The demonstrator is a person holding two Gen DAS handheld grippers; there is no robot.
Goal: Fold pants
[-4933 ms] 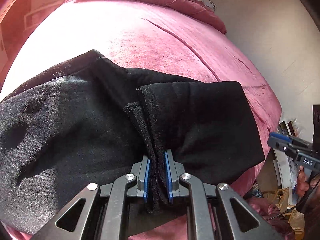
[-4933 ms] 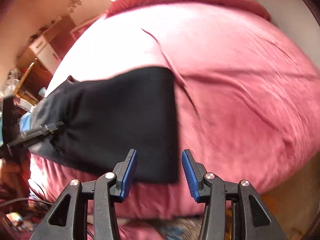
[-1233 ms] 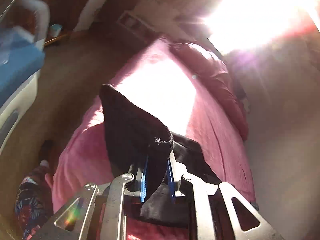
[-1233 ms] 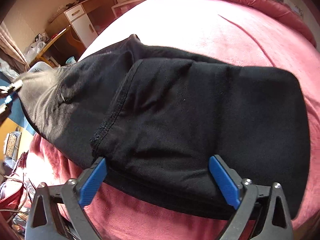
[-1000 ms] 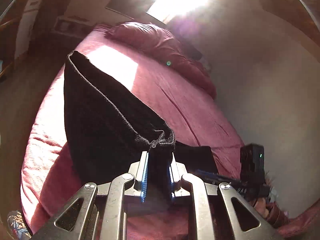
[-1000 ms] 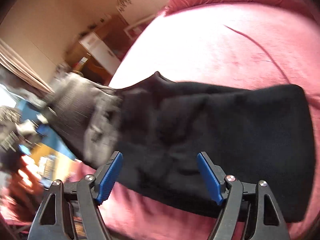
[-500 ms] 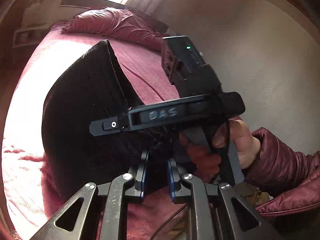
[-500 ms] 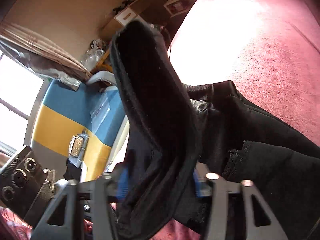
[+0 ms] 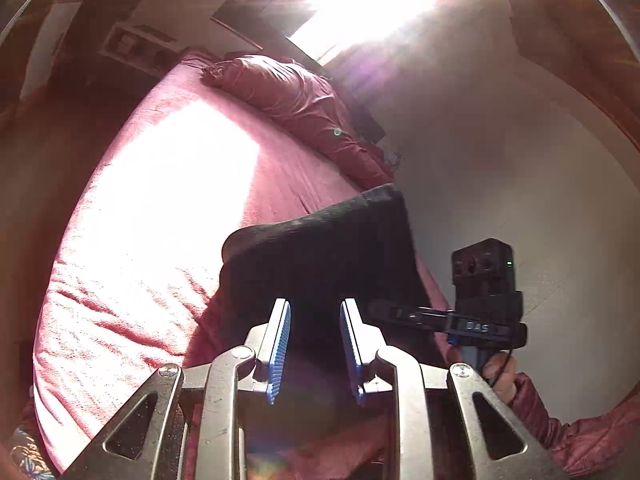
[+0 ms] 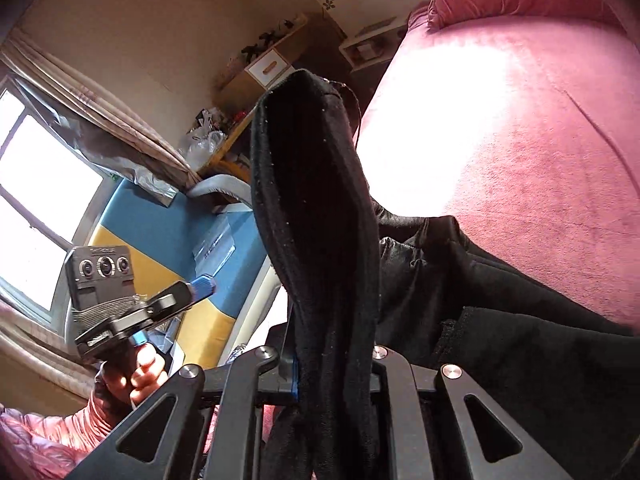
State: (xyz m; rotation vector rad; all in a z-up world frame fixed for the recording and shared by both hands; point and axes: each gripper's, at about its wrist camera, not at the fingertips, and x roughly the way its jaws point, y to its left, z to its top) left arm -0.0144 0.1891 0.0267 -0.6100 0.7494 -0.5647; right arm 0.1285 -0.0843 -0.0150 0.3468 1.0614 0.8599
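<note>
Pants (image 10: 320,216): black, thick-hemmed fabric. One folded end stands lifted off the bed, rising as a tall dark fold straight up from my right claw; the remainder trails down to the right and lies in loose folds on the bedcover (image 10: 520,128). In the left wrist view the same raised portion (image 9: 320,256) hangs as a dark slab ahead of my left claw, over the near end of the bed.

Right gripper (image 10: 332,364): clenched on the pants. Its jaws have just been closing, and the cloth is bunched thick between them, hiding most of the blue pads. In the left wrist view its black body and camera block (image 9: 484,292) sit to the right of the hanging fabric, with its fingers reaching in to the cloth.

Left gripper (image 9: 314,344): released. Its jaws have just been opening; the blue pads (image 9: 280,344) stand apart with a gap on either side, and I see no cloth pressed by them. The pants hang just beyond. In the right wrist view this gripper sits well left of the fabric, held by a hand (image 10: 136,372) in a pink padded sleeve.

Bed: pink-red cover, brightly sunlit patch in the middle, pillow (image 9: 292,96) at the far end.

Surroundings: window (image 10: 36,200) with curtain, blue-and-yellow panel (image 10: 160,248), cluttered shelf.
</note>
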